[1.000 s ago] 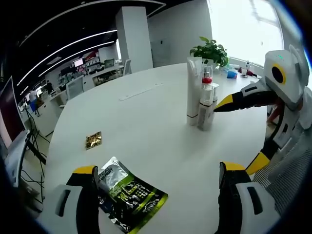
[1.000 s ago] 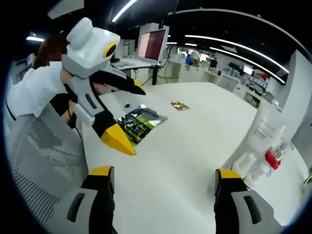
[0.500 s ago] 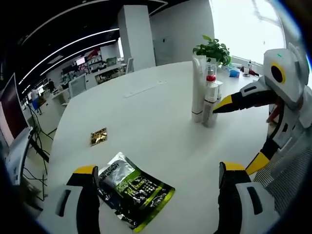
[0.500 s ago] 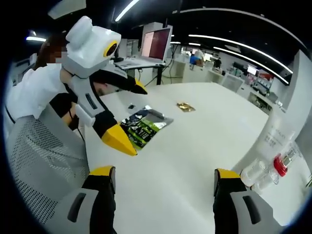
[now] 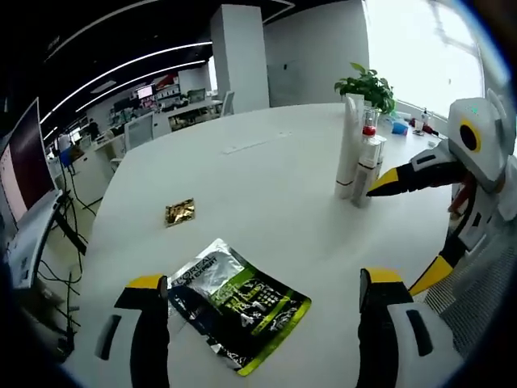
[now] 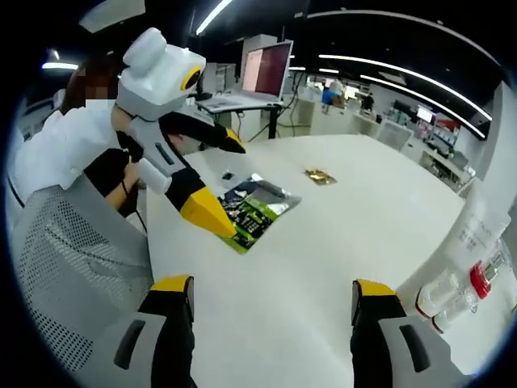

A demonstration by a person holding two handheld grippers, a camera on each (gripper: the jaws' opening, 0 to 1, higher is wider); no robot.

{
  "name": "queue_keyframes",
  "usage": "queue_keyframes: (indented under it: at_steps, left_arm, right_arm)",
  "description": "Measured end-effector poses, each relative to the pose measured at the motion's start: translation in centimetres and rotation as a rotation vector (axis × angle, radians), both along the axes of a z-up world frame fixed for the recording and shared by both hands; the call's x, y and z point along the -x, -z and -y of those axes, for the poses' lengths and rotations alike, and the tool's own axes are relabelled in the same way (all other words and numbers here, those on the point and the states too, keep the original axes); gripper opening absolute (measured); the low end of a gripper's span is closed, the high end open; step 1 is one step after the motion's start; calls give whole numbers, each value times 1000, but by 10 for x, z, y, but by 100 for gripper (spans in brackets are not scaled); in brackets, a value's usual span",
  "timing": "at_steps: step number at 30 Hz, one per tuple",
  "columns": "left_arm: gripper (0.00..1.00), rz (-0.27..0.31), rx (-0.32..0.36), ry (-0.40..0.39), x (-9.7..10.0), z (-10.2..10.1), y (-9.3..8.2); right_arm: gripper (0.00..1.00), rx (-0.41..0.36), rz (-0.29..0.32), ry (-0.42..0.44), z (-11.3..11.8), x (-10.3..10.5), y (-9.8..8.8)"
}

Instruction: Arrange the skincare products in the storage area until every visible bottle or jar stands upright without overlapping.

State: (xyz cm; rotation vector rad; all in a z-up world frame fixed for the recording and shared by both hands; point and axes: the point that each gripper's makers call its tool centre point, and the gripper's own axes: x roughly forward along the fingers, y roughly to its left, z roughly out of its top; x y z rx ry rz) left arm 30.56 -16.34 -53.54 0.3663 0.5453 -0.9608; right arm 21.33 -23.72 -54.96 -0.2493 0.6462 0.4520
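Both grippers, left (image 5: pixel 254 323) and right (image 6: pixel 271 323), wide open, empty. Bottles (image 5: pixel 361 166) upright, perhaps touching. Sachet (image 5: pixel 238 307) flat: pinch edge, lift slowly.

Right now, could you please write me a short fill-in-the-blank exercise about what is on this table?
1. The tall white tube stands ____ on the table.
2. The bottle beside the tube has a ____ collar below its clear cap.
3. The green and silver pouch lies ____ on the table.
4. The jaws of the left gripper stand ____.

Missing words: upright; red; flat; open
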Motion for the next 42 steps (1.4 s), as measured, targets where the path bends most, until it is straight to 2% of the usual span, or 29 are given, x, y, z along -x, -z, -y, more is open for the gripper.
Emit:
queue_keyframes:
  at_steps: [3, 6, 9, 20, 22, 26, 35, 42]
  left_arm:
    - [94, -16, 0, -7, -3, -6, 4]
    - [94, -24, -8, -14, -3, -9, 7]
    - [94, -44, -6, -31, -7, -15, 12]
    - [96, -72, -26, -47, -15, -35, 27]
    - [97, -84, -25, -48, -16, -39, 31]
    - [96, -120, 25, -56, -11, -37, 31]
    - [94, -152, 15, -35, -7, -38, 41]
    - [94, -172, 13, -33, -7, -41, 47]
  right_arm:
    - [78, -3, 1, -8, -3, -2, 0]
    - [81, -4, 5, -7, -5, -5, 1]
    - [78, -10, -1, -15, -8, -7, 3]
    - [78, -33, -26, -47, -23, -17, 11]
    - [79, -34, -32, -51, -26, -18, 12]
    - [81, -33, -46, -59, -29, -22, 16]
    - [85, -49, -68, -57, -32, -33, 21]
    - [93, -54, -89, -70, -39, -40, 28]
